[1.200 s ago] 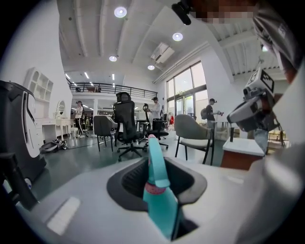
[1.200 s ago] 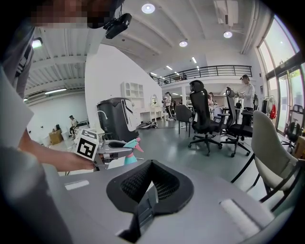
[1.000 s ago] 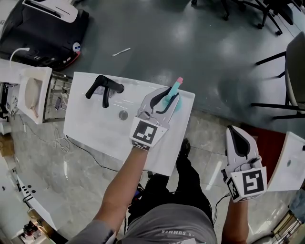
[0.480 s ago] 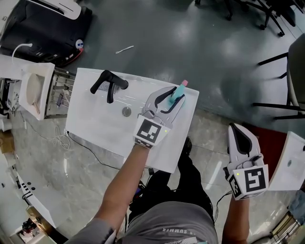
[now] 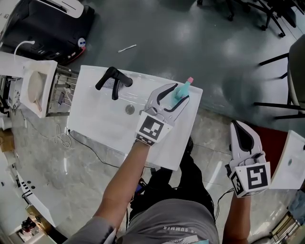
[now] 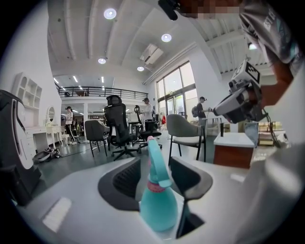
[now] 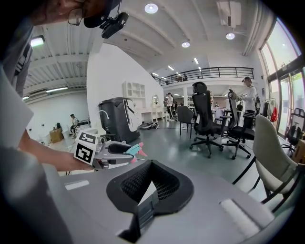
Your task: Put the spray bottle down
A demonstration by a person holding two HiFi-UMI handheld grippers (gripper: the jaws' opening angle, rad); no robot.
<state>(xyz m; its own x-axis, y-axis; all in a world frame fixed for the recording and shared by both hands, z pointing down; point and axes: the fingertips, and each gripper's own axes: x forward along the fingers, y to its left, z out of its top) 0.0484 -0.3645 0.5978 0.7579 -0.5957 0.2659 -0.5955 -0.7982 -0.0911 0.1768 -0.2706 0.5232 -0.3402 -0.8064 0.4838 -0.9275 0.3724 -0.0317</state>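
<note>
A teal spray bottle [image 5: 180, 91] with a pink nozzle stands near the far right corner of the white washbasin top [image 5: 102, 119]. My left gripper [image 5: 177, 93] reaches around it and its jaws are opening. In the left gripper view the bottle [image 6: 157, 205] stands upright between the black pads [image 6: 125, 183], with a gap showing on the left side. My right gripper [image 5: 239, 126] hangs off the table to the right, shut with nothing in it. The right gripper view shows its own jaws [image 7: 151, 164] closed and, beyond them, the left gripper [image 7: 114, 155] with the bottle [image 7: 133, 150].
A black faucet [image 5: 113, 81] and a drain [image 5: 129, 109] sit on the basin top. A black machine [image 5: 43, 33] and a white stand [image 5: 33, 88] are at the left. A white table [image 5: 293, 162] is at the right, office chairs [image 5: 267, 14] beyond.
The left gripper's jaws have spread wider around the bottle, which stays standing in place. The right gripper has not moved.
</note>
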